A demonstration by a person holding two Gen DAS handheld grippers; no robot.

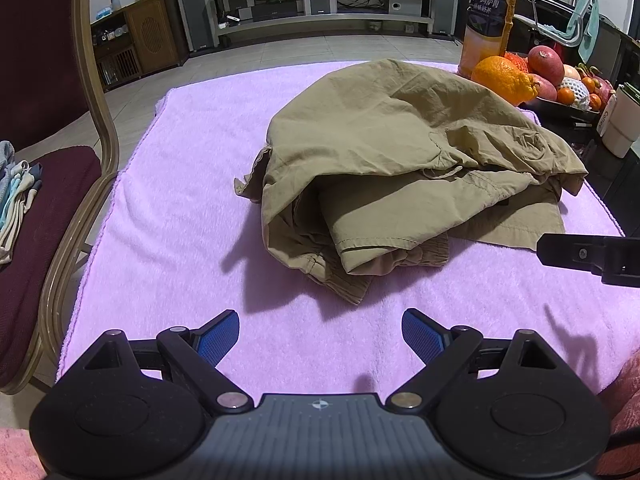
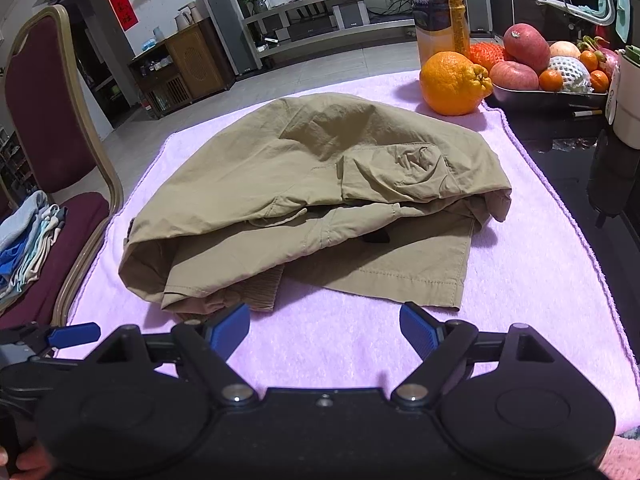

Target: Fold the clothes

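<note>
Khaki shorts [image 1: 404,168] lie loosely folded in a rumpled heap in the middle of a pink towel [image 1: 180,184] spread over the table. Both the left gripper [image 1: 320,336] and the right gripper [image 2: 325,330] hover just short of the near edge of the garment, blue-padded jaws spread wide and holding nothing. An orange [image 2: 454,82], a juice bottle [image 2: 440,8] and a fruit tray [image 2: 548,94] sit at the far right, and a maroon chair [image 2: 52,128] holding stacked clothes [image 2: 28,236] stands to the left.

Pink towel [image 2: 520,280] covers tabletop [image 2: 560,152]; khaki garment [image 2: 304,200] bunched on towel, large orange [image 2: 454,82] at far corner, fruit tray [image 2: 548,96] on bare dark tabletop.
</note>
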